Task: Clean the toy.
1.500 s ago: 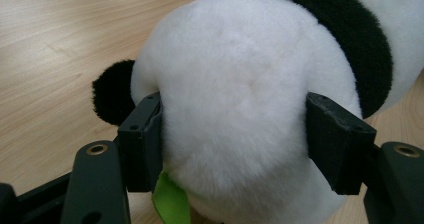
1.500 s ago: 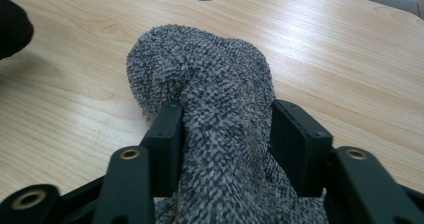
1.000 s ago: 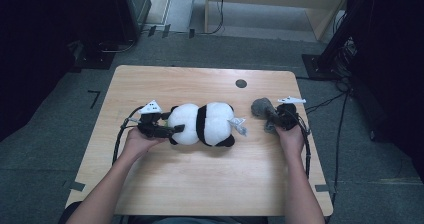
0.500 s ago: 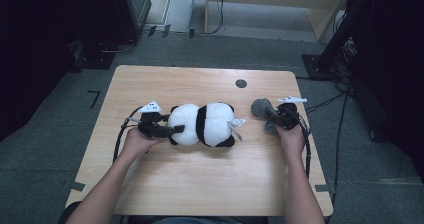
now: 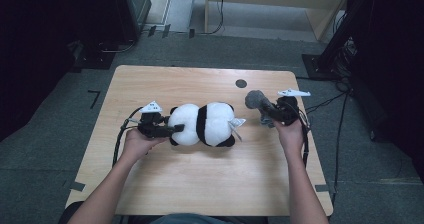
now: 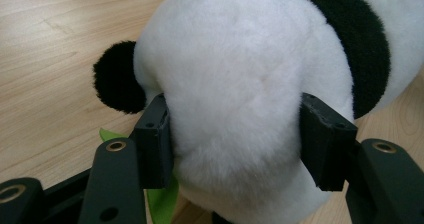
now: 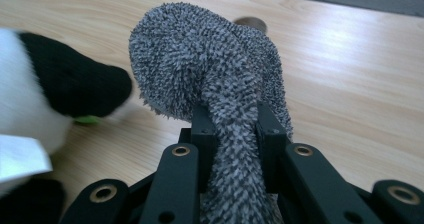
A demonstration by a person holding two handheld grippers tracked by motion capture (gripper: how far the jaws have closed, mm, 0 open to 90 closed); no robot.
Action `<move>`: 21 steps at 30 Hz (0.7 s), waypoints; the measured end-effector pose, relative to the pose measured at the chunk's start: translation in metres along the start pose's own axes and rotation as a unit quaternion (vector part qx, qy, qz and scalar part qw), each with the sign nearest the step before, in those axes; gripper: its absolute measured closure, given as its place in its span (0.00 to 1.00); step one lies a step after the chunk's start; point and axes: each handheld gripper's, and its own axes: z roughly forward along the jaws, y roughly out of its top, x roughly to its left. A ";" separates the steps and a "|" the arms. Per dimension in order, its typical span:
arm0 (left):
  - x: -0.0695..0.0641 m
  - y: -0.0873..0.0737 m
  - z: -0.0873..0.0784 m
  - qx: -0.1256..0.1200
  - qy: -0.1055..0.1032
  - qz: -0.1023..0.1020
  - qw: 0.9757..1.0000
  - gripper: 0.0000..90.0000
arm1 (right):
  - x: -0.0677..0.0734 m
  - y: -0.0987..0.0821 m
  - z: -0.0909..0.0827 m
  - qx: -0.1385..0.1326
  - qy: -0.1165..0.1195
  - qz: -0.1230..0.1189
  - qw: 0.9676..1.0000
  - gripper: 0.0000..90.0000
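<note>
A black-and-white plush panda (image 5: 202, 124) lies on its side in the middle of the wooden table (image 5: 200, 184). My left gripper (image 5: 175, 129) comes in from its left. Its jaws have just been closing, and both pads (image 6: 155, 144) now press into the white head (image 6: 235, 84). To the right, my right gripper (image 5: 267, 111) is shut on a grey fuzzy sock-like cloth (image 5: 254, 99). It holds the cloth off the table, with the bulky end (image 7: 215, 59) bulging beyond the jaws near the panda's black foot (image 7: 70, 89).
A round hole (image 5: 241, 83) sits in the table behind the grey cloth. A white tag (image 5: 237, 123) hangs from the panda's right end, and a green leaf-like piece (image 6: 160, 199) shows under its head. Dark equipment and cables surround the table on the floor.
My right gripper has lifted a little with the grey cloth in it. The left hand has stayed beside the panda's head.
</note>
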 end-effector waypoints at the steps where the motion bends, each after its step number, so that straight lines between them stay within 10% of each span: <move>1: 0.000 0.000 -0.001 0.001 -0.002 -0.002 1.000 0.45 | 0.003 0.003 -0.001 0.001 0.002 -0.003 1.000 0.86; 21: 0.001 -0.004 -0.001 -0.012 0.006 -0.002 1.000 0.42 | 0.102 0.097 0.019 0.021 0.069 -0.101 0.992 0.85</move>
